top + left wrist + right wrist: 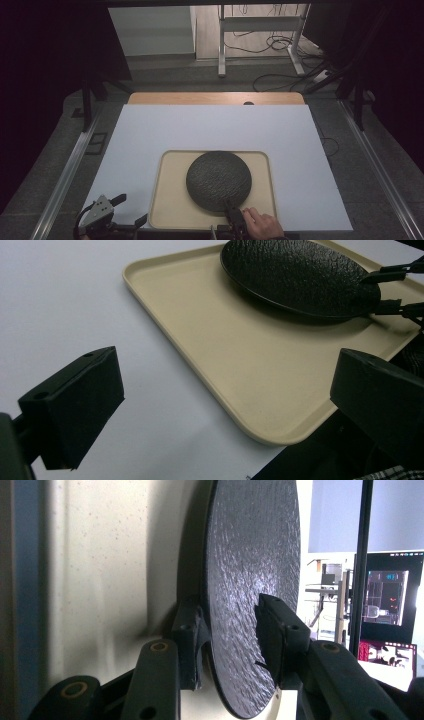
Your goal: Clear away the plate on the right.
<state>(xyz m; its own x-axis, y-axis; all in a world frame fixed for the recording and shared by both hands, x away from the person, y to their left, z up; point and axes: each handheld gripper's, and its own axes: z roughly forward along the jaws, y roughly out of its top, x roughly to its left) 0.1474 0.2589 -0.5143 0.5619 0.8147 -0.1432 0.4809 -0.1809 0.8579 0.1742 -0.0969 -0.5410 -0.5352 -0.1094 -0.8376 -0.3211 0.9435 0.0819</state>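
Beige tray [170,200] bears round, rough-textured black plate [218,181].

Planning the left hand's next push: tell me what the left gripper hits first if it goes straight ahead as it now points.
Probably the near rim of the beige rectangular tray, which lies between the open jaws of the left gripper; beyond it sits the black textured round plate. Depth is unclear, and the gripper may pass above the rim.

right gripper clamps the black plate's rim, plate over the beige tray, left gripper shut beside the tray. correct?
Not quite: the left gripper is open, jaws wide apart in the left gripper view. The rest holds: the right gripper clamps the black plate's rim over the beige tray.
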